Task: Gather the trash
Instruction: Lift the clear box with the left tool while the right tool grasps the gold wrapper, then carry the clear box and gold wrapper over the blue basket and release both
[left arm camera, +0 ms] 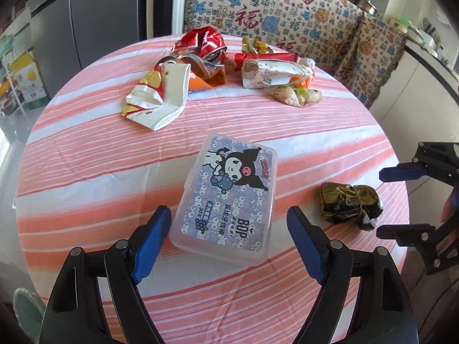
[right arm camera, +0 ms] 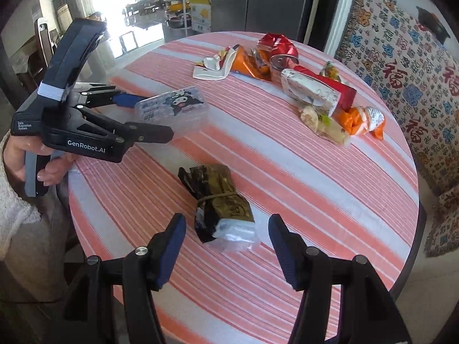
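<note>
A clear plastic floss-pick box (left arm camera: 226,192) with a cartoon label lies flat on the striped tablecloth (left arm camera: 86,172). My left gripper (left arm camera: 228,218) is open, its blue fingers on either side of the box's near end with gaps showing. A crumpled black-and-gold wrapper (right arm camera: 221,203) tied with a band lies near the table edge. My right gripper (right arm camera: 225,226) hangs open over it, both pads clear of it. At the table's far side lies a trash pile: a crushed red can (left arm camera: 200,43), a white and yellow wrapper (left arm camera: 157,97), and paper wraps (left arm camera: 275,74).
A person's hand (right arm camera: 43,160) holds the left gripper's handle at the table's edge. A grey fridge (left arm camera: 94,23) stands behind the table, and a patterned cloth (left arm camera: 287,14) covers furniture at the back right. Cardboard boxes (left arm camera: 25,80) sit on the floor at left.
</note>
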`<action>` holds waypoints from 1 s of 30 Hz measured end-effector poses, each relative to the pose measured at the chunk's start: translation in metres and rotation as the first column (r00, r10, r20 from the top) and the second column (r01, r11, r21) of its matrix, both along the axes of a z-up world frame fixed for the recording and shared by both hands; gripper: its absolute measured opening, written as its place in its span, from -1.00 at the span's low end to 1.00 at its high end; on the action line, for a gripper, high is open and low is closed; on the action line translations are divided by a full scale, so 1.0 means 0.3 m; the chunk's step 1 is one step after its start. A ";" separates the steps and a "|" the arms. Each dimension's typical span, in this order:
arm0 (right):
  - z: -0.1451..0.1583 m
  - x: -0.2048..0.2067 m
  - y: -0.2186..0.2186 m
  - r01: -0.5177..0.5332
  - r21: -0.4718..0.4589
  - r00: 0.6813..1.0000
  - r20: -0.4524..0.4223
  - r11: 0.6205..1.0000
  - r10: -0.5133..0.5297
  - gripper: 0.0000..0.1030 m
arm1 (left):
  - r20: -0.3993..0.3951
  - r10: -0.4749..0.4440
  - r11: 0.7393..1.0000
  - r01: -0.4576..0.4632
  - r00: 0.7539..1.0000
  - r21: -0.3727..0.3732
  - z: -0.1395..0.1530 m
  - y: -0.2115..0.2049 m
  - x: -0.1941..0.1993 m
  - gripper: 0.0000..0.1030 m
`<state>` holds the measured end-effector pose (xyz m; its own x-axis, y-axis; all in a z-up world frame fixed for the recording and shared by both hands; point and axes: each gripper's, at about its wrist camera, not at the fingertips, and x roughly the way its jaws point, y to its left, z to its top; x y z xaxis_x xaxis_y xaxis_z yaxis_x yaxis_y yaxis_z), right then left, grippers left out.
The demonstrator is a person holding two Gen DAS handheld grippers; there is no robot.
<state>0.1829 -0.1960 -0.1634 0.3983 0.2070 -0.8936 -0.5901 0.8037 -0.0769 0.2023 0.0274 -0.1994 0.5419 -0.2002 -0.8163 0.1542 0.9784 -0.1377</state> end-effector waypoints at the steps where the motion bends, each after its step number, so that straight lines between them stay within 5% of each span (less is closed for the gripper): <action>1: -0.007 0.006 0.018 -0.016 -0.018 1.000 -0.005 1.000 0.016 0.19 | -0.001 -0.005 1.000 0.005 1.000 0.012 -0.001 -0.007 0.005 0.63; 5: -0.055 0.052 0.070 -0.072 -0.072 0.995 -0.068 0.995 0.067 0.20 | 0.016 -0.052 0.996 0.051 0.999 0.068 0.005 -0.040 0.034 0.63; 10: -0.099 0.142 0.046 -0.016 -0.014 0.979 -0.204 1.000 0.013 0.19 | 0.009 -0.063 0.993 0.062 0.998 0.096 0.009 -0.033 0.070 0.60; 11: -0.100 0.150 0.037 -0.001 -0.004 0.975 -0.223 1.000 0.001 -0.08 | 0.005 -0.060 0.994 0.059 0.998 0.089 0.008 -0.026 0.069 0.40; 12: -0.097 0.153 0.030 0.012 -0.006 0.974 -0.227 1.000 -0.013 -0.12 | -0.003 -0.068 0.996 0.068 0.998 0.062 0.009 -0.018 0.068 0.28; 20: -0.003 0.055 -0.042 0.157 -0.004 0.981 -0.114 0.988 -0.156 -0.14 | 0.019 -0.021 1.000 0.021 1.000 -0.016 0.052 0.006 0.017 0.26; 25: 0.038 -0.017 -0.156 0.351 0.085 0.936 -0.065 0.933 -0.346 -0.14 | 0.041 -0.035 0.998 0.037 0.999 -0.041 0.108 -0.058 -0.021 0.26; 30: 0.081 -0.076 -0.300 0.532 0.170 0.846 -0.081 0.829 -0.527 -0.14 | 0.064 -0.086 0.992 0.092 0.994 -0.084 0.192 -0.186 -0.054 0.26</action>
<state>0.1600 -0.2860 -0.1391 0.4673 0.1290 -0.8746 -0.0697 0.9916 0.1090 0.1860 -0.0284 -0.1418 0.5663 -0.3185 -0.7602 0.2507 0.9452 -0.2093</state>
